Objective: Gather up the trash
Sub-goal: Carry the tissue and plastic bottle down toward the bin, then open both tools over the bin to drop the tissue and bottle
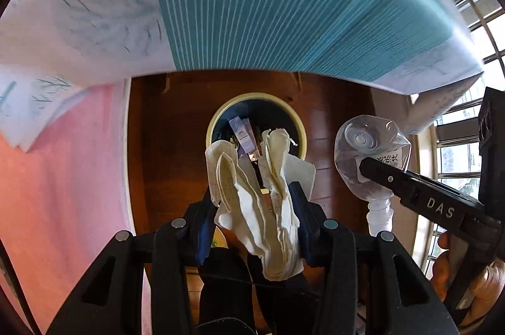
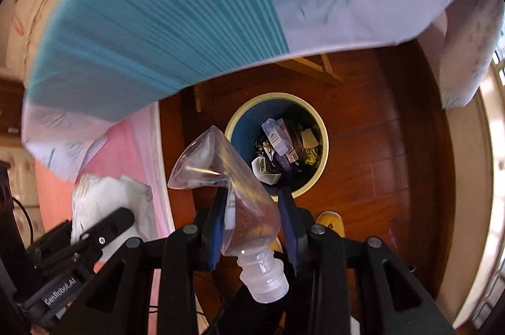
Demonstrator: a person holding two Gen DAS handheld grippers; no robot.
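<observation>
Cloth: I see a big white and teal striped sheet (image 1: 284, 3) hanging over the upper part of both views, blurred, with pink fabric (image 1: 63, 193) below it on the left.
Floor: dark red-brown wood boards (image 2: 378, 145) under everything.
Bin: a round trash bin (image 1: 301, 130) with a pale rim and blue inside stands on the floor straight below my claws; it already holds boxes and wrappers.
Paper wad: crumpled cream and white tissue paper (image 1: 274, 208), folded in layers, faintly gridded on one flap, over the bin's near edge.
Bottle: a crushed clear plastic bottle (image 2: 236, 193), white cap toward the camera, flattened base pointing at the bin.
Left claw: my left claw (image 1: 255, 202) is clamped on the paper wad.
Right claw: my right claw (image 2: 252, 221) is clamped on the bottle's body.
Left view only: a hand (image 1: 473, 281) gripping the right tool, and barred windows.
Right view only: the bin's contents unobstructed, and a yellow shoe tip (image 2: 329, 220).
</observation>
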